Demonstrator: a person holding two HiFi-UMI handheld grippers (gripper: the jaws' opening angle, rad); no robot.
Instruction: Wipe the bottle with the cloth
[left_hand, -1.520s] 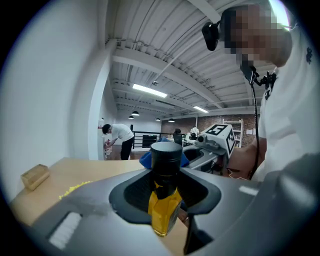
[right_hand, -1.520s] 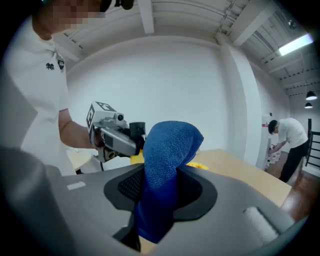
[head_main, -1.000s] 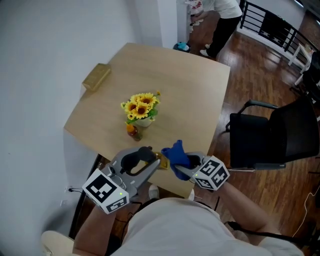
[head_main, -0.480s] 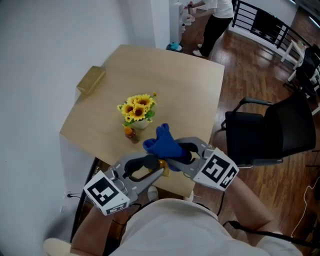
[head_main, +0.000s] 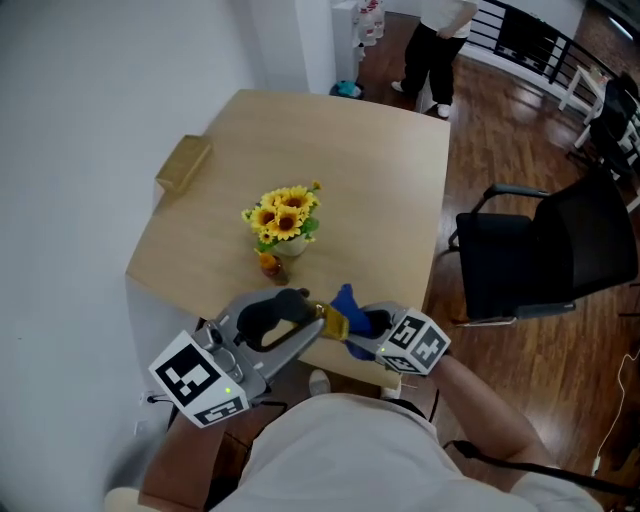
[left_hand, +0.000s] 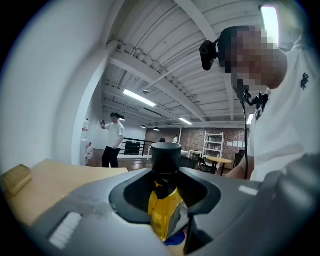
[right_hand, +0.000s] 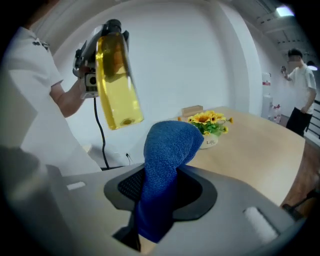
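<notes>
Jaws clamp blue cloth (right_hand: 167, 165), yellow bottle (right_hand: 116, 80) aloft beyond

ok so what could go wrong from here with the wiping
1. The bottle is held in mid-air by the left gripper's jaws alone. A hard rub could twist it or slip it out, likely past the table edge.
2. The cloth is pinched in the right gripper with a loose end beyond the jaws, so it may pull free.
3. A wide sweep could hit the sunflower pot.

From the right gripper (head_main: 352, 325), I read bare table (head_main: 370, 170) at 1 o'clock; flowers (head_main: 282, 212) block 11 o'clock, chair (head_main: 545, 255) 3 o'clock.
</notes>
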